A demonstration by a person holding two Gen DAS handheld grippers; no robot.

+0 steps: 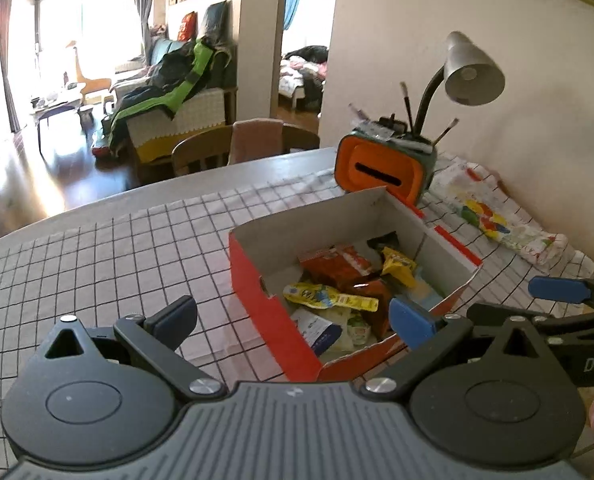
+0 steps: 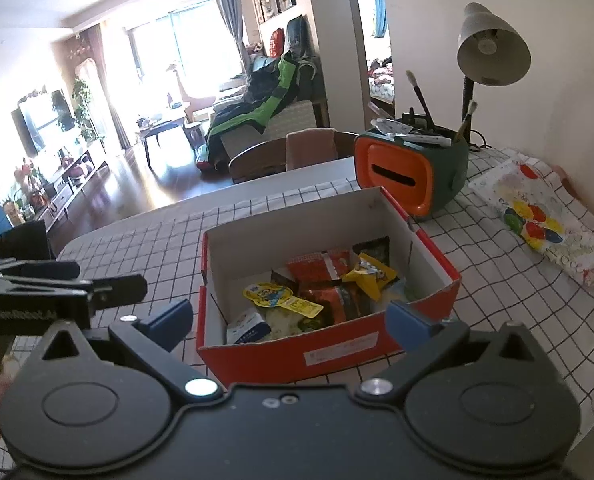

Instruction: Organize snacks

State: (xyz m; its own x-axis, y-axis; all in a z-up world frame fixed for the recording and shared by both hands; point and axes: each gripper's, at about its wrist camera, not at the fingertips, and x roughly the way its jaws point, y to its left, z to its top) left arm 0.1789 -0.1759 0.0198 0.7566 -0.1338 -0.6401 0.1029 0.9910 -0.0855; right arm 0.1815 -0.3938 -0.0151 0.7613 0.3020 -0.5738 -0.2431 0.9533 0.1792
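All visible snack packets (image 2: 317, 292) sit in the orange cardboard box (image 2: 337, 356); left gripper (image 1: 293, 320) and right gripper (image 2: 291, 320) both spread, empty — looks nearly done.

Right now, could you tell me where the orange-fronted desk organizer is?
In both wrist views the orange-fronted desk organizer stands just behind the red snack box, below the desk lamp.

Open red box (image 2: 333, 354) on the checked tablecloth holds jumbled snack packets (image 2: 317, 284).
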